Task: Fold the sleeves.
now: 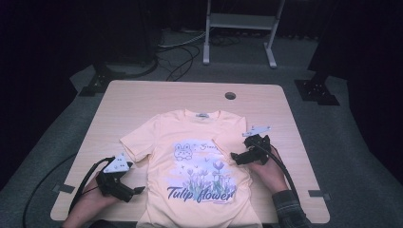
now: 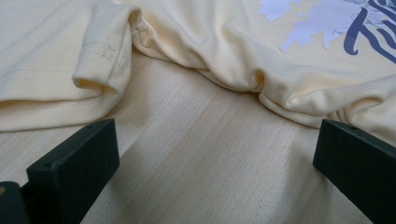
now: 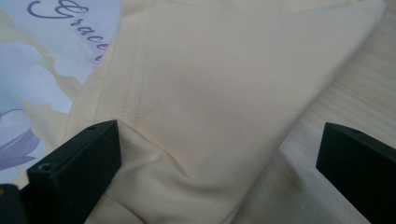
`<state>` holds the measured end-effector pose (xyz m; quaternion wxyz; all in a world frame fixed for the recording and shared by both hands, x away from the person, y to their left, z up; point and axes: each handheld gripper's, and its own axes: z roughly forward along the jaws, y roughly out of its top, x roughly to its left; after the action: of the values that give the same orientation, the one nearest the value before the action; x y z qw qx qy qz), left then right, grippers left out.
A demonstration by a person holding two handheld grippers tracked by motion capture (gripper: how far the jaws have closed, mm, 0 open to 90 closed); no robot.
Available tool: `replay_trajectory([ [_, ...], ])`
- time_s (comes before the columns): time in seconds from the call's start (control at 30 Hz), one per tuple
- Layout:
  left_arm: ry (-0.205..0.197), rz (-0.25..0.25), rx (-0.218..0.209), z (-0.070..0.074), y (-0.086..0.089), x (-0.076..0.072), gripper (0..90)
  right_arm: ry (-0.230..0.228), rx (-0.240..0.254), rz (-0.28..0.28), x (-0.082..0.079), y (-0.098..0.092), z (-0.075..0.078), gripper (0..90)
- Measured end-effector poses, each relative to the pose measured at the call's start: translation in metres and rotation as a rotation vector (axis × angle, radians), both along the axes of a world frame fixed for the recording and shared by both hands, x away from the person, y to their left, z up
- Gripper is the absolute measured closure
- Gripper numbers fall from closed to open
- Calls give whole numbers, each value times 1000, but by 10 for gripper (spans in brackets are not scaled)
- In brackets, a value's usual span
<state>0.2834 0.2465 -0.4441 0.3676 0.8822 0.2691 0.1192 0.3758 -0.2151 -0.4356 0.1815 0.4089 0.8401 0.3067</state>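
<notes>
A pale yellow T-shirt with a "Tulip flower" print lies face up on the light wood table. Its hem hangs over the near edge. The sleeve on the right side is folded inward over the chest. My right gripper rests at that fold, jaws open, with the folded cloth lying between them. My left gripper sits on the table by the shirt's left side, below the spread left sleeve. It is open, with bare wood between its jaws.
A round cable hole is near the table's far edge. Behind the table stand a metal frame, floor cables and black stand bases. Bare wood flanks the shirt on both sides.
</notes>
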Motion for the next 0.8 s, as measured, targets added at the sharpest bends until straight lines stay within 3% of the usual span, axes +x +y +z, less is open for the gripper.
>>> replay_trajectory([
  [0.3,0,6,-2,0,0,0,0,9,3,-9,1,0,-1,0],
  [0.8,0,21,0,0,0,0,0,-17,91,-30,-2,-13,13,0],
])
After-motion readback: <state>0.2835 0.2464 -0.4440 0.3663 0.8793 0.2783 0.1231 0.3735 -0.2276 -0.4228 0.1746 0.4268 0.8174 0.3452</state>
